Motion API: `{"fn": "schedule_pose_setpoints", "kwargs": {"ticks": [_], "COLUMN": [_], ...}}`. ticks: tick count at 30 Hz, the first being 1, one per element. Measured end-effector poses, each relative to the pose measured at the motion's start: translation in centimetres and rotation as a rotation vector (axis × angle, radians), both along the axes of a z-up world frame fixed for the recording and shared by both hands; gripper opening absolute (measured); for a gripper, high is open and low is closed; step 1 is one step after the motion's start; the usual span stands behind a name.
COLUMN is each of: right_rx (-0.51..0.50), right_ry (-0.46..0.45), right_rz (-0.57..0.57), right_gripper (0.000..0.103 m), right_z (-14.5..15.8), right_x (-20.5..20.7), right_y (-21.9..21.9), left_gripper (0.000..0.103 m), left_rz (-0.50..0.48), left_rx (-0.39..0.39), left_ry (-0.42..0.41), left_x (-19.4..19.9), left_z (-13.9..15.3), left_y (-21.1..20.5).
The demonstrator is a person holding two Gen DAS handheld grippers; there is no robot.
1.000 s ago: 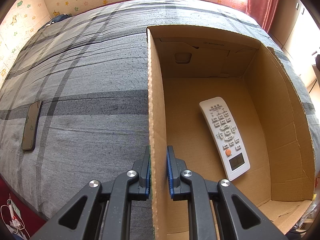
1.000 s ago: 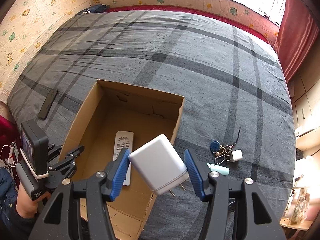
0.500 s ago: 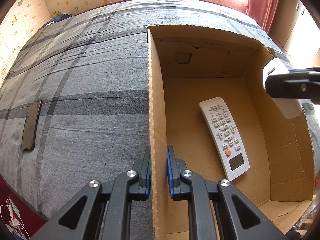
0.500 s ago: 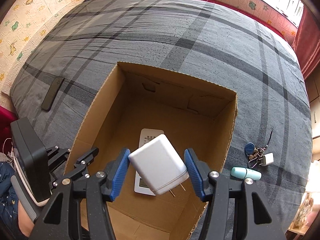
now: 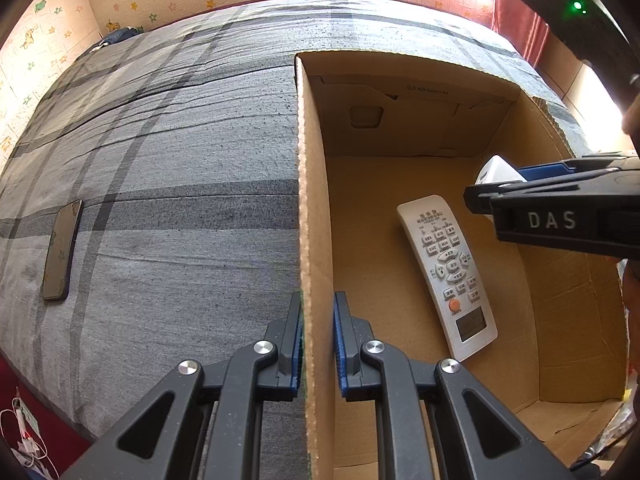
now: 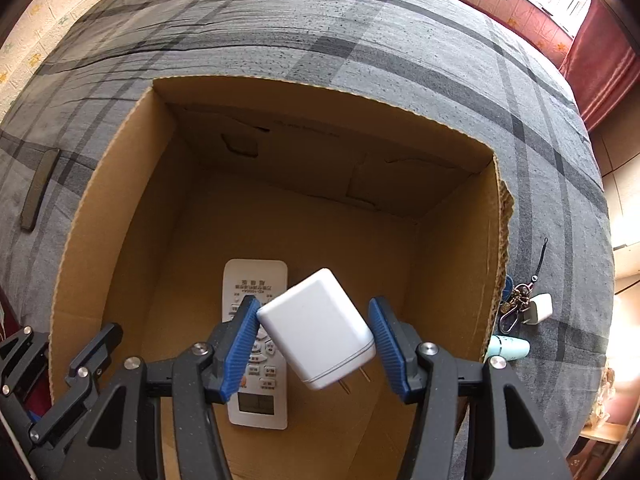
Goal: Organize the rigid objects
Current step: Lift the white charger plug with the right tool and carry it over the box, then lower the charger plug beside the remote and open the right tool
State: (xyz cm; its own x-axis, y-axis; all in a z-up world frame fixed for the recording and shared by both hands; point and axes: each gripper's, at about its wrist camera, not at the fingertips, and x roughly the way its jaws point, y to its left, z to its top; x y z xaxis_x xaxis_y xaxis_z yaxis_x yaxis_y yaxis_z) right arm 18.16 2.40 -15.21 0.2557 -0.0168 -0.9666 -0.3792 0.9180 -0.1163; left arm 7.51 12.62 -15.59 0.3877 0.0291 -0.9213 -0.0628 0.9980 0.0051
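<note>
Nearest in the left wrist view, the left gripper point(image 5: 317, 340) is clamped on the left wall of the cardboard box point(image 5: 314, 208): one blue pad presses the outer face and the other the inner face, with only the thickness of the card between them.

In the right wrist view, the right gripper point(image 6: 312, 340) stands about half open, and its two blue pads pinch a white charger plug point(image 6: 316, 330) by opposite sides. The plug sits tilted between the pads, its two metal prongs pointing down and toward the camera. It hangs inside the mouth of the box point(image 6: 496, 216), above the floor and not touching it. From the left wrist view the same gripper point(image 5: 496, 186) enters from the right, the white plug point(image 5: 496, 170) showing at its tip over the box interior.

Below the plug, a white remote control point(image 6: 256, 280) lies flat on the box floor, buttons up.

Beyond the right wall, a bunch of keys with a small white tag point(image 6: 524, 304) and a pale blue tube point(image 6: 510, 348) lie on the grey plaid bedcover point(image 6: 360, 32). To the left of the box, a dark phone point(image 5: 62, 252) lies flat on the cover, well apart from it.
</note>
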Motion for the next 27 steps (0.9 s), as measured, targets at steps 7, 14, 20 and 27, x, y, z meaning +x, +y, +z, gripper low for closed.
{"fn": "schedule_pose_setpoints", "kwargs": {"ticks": [7, 14, 20, 27], "right_rx": [-0.036, -0.009, -0.03, -0.01], "right_ry": [-0.026, 0.013, 0.029, 0.037], "right_rz": [0.017, 0.023, 0.001, -0.001], "right_gripper": [0.06, 0.06, 0.06, 0.061], "right_z": [-0.1, -0.3, -1.5, -1.7], "right_x": [-0.2, -0.1, 0.8, 1.1], "right_y": [0.5, 1.1, 0.9, 0.9], "left_gripper": [0.014, 0.014, 0.014, 0.014], "left_rz": [0.001, 0.002, 0.001, 0.0], "left_rx": [-0.001, -0.002, -0.002, -0.001], "left_ry": [-0.001, -0.001, -0.002, -0.001], "left_x": [0.0, 0.0, 0.0, -0.1], "left_z": [0.0, 0.0, 0.0, 0.0], "left_y": [0.1, 0.1, 0.1, 0.1]}}
